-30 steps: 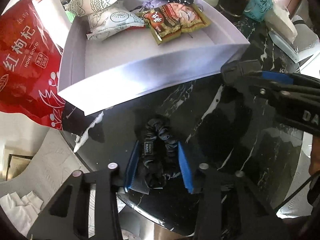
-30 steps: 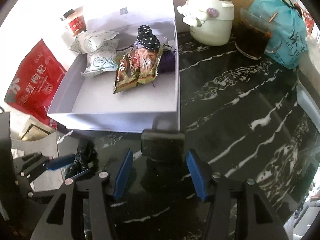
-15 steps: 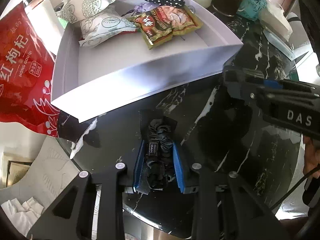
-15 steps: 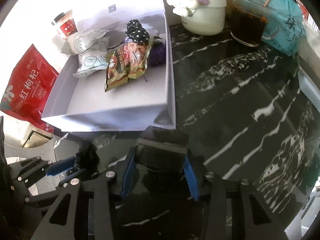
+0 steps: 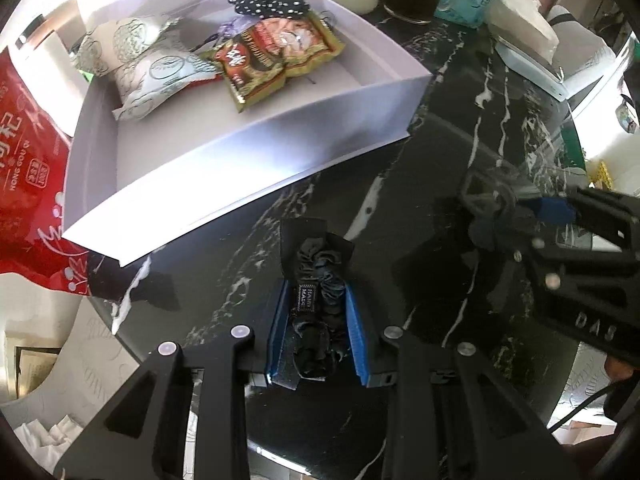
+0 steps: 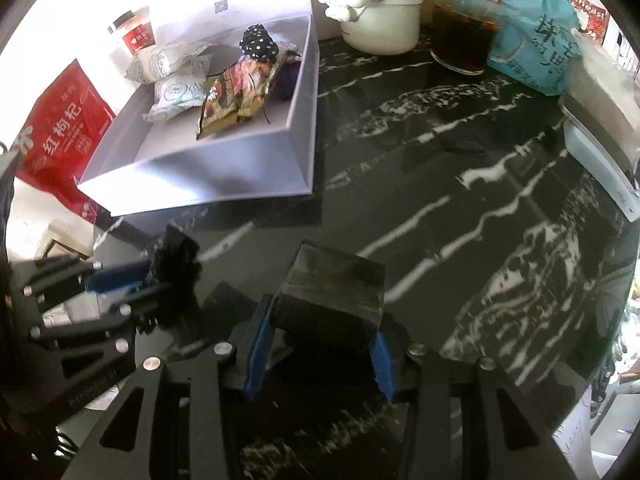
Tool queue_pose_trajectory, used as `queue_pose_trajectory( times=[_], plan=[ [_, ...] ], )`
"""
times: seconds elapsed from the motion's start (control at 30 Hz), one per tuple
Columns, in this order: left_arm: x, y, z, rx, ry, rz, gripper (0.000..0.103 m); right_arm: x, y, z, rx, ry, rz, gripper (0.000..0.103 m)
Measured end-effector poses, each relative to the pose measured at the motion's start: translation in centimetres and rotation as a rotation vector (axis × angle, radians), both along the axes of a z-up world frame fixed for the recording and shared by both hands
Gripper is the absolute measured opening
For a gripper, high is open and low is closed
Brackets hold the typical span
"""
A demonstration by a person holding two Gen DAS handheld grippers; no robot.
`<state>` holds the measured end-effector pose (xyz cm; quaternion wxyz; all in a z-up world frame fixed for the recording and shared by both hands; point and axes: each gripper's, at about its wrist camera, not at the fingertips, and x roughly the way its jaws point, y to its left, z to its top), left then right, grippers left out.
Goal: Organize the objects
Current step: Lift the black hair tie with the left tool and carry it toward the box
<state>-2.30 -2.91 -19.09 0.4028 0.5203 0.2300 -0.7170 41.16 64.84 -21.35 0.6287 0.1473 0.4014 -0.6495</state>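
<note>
Between both grippers' closed-in jaws, scrunchie (image 5: 318,304) and box (image 6: 332,296).

Glossy black marble tabletop (image 6: 460,152), sunlit

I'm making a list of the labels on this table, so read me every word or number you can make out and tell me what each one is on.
"红枸杞": red bag.
"HONG GOU QI": same red bag, left wrist view.
"HAND MADE": tag on the black scrunchie held in the left gripper; small, likely reading.
"DAS": right gripper, side of its body.
Snack packet, teal bag, red-labelled jar, box code: unreadable.
</note>
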Motion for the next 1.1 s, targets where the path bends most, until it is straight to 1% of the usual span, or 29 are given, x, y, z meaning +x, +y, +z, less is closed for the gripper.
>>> queue_pose_trajectory(
  times=[0.2, 0.27, 0.37, 0.43, 0.67, 0.73, 0.8, 0.87, 0.9, 0.93, 0.97, 1.03, 1.1],
  plan=[
    [-0.1, 0.2, 0.1, 0.004, 0.023, -0.017, 0.027, -0.6, 1.0, -0.6, -0.004, 0.013, -0.013, 0.046],
    [0.0, 0.3, 0.2, 0.000, 0.025, -0.022, 0.027, -0.8, 1.3, -0.8, -0.007, 0.013, -0.012, 0.048],
    [0.1, 0.3, 0.2, -0.008, 0.020, -0.028, 0.027, -0.9, 1.5, -0.9, -0.013, 0.013, -0.012, 0.055],
    [0.0, 0.3, 0.3, -0.018, 0.017, -0.036, 0.027, -0.8, 1.3, -0.9, -0.012, 0.011, -0.018, 0.064],
    [-0.2, -0.2, 0.4, -0.037, 0.023, -0.050, 0.027, -0.6, 1.0, -0.8, -0.031, -0.001, -0.025, 0.064],
    [-0.2, -0.2, 0.3, -0.045, 0.022, -0.062, 0.027, -0.3, 1.0, -1.0, -0.041, 0.024, -0.016, 0.064],
    [-0.6, -0.2, 0.1, -0.055, 0.019, -0.075, 0.027, -0.1, 1.0, -1.2, -0.049, 0.068, -0.010, 0.064],
    [-0.9, -0.3, 0.0, -0.057, 0.020, -0.084, 0.027, 0.1, 1.1, -1.4, -0.057, 0.096, -0.009, 0.063],
    [-1.0, -0.3, 0.0, -0.057, 0.020, -0.092, 0.027, 0.2, 1.2, -1.5, -0.062, 0.112, -0.022, 0.056],
    [-1.2, -0.3, 0.0, -0.057, 0.019, -0.104, 0.026, 0.2, 1.3, -1.5, -0.069, 0.122, -0.027, 0.045],
    [-1.2, -0.4, 0.0, -0.055, 0.018, -0.112, 0.026, 0.2, 1.4, -1.4, -0.073, 0.124, -0.025, 0.043],
    [-1.1, -0.3, 0.1, -0.054, 0.018, -0.111, 0.025, 0.1, 1.4, -1.4, -0.063, 0.115, -0.025, 0.043],
    [-1.2, -0.4, 0.1, -0.046, 0.018, -0.107, 0.024, -0.1, 1.5, -1.3, -0.052, 0.089, -0.027, 0.043]
  ],
)
